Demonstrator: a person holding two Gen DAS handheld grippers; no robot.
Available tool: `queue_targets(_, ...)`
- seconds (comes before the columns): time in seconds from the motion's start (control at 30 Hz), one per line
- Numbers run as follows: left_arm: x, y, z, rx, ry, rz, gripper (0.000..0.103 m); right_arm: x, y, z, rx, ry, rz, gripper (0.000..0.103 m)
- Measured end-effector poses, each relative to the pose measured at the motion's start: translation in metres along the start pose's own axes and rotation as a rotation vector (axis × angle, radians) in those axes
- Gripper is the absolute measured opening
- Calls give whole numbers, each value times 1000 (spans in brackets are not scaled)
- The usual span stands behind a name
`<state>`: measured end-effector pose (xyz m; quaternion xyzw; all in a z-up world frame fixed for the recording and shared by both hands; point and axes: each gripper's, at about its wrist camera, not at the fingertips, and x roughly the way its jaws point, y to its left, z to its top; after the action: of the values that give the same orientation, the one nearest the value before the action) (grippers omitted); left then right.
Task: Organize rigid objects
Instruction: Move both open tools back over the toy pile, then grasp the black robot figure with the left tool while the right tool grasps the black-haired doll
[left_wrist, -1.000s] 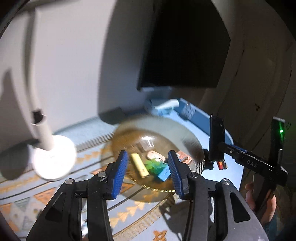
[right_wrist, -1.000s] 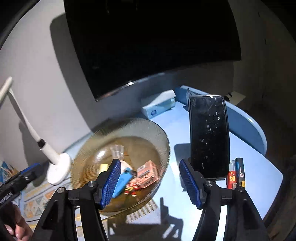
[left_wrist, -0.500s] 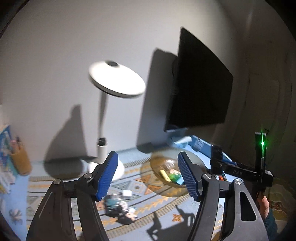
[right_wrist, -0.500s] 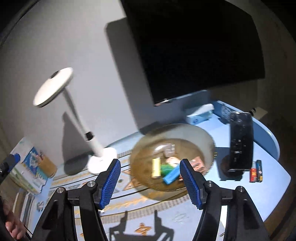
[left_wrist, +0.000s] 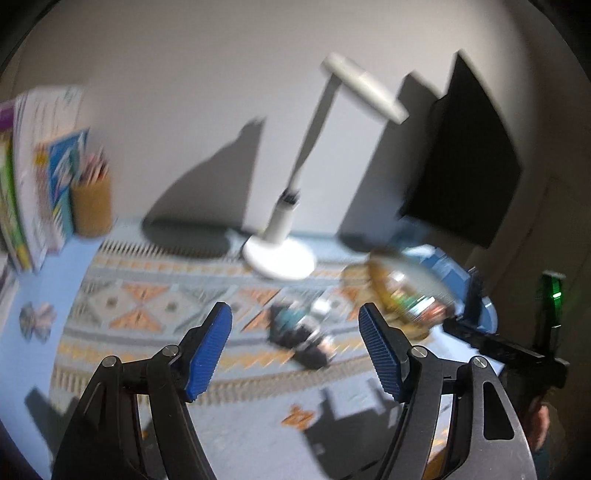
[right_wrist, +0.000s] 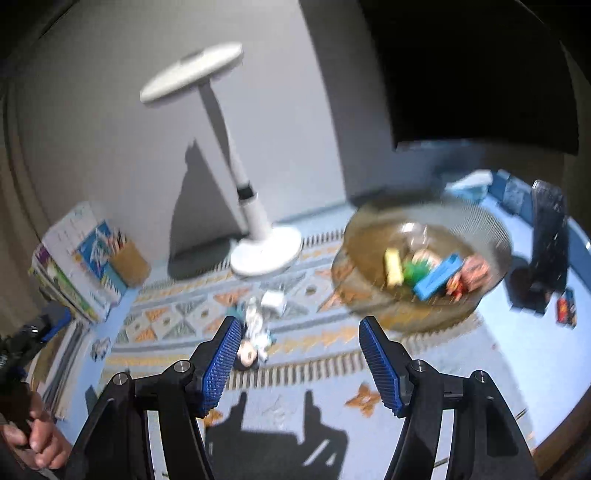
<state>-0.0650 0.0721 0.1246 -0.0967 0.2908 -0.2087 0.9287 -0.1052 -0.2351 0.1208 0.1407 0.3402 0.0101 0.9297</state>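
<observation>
A pale wall backs a light-blue worktop (right_wrist: 517, 369) covered in part by a patterned mat (right_wrist: 317, 343) in orange, grey and blue. The white desk lamp (right_wrist: 264, 251) serves as landmark: its round base sits at the mat's far edge and its stem leans up to a flat disc head. Left of the lamp, against the wall, stand books (right_wrist: 70, 266) and a brown cup of pencils (right_wrist: 129, 260). Right of the lamp a ribbed amber glass bowl (right_wrist: 484, 229) rests on the mat, holding a yellow block (right_wrist: 393, 267), a green piece (right_wrist: 417, 271), a blue bar (right_wrist: 439, 277) lying slantwise, and a reddish packet (right_wrist: 474, 273). Further right of the bowl a dark phone (right_wrist: 548, 236) stands upright on a stand, with a dark screen (right_wrist: 480, 74) on the wall above. In front of the lamp, towards the cameras, a small toy figure (right_wrist: 255, 332) lies flat on the mat, its long axis running roughly from the lamp's base to the viewer, its round pale end nearest; the frame is too blurred to tell more. A small white cube (right_wrist: 274, 300) lies just beside it on the lamp's side. The left tongs (left_wrist: 295, 350) are opening, nothing between the blue pads, the figure beyond them on the mat. The right tongs (right_wrist: 297, 363) stand partly spread and hold nothing; the figure lies just past the left pad.
</observation>
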Motion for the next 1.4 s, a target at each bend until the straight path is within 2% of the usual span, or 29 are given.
queue_targets(0.23,65,28,-52,19,150,106,70,60,-2,-37,-2,105,0,65)
queue_targets(0.47,94,33,-72,21,201,97,70,103,-13,-63,-4,180,-24,65)
queue_targets(0.53,98,31,-72,25,224,98,70,110,-15,-65,4,196,-22,65)
queue_targets(0.63,96,30,-74,35,214,87,70,116,-13,-64,18,217,4,65)
queue_targets(0.83,99,31,-74,27,232,85,70,129,15,-54,2,254,117,65)
queue_targets(0.93,101,34,-70,6,256,53,70,144,33,-49,-11,293,163,65)
queue_targets(1.1,102,44,-48,-65,264,-30,70,166,52,-45,-41,324,147,65)
queue_targets(1.23,113,31,-33,25,282,-28,70,177,62,-41,-79,316,94,64)
queue_targets(1.3,121,24,-29,68,294,-35,70,177,61,-40,-101,304,65,54)
queue_targets(1.4,140,15,-27,111,333,-68,69,172,52,-40,-104,302,95,48)
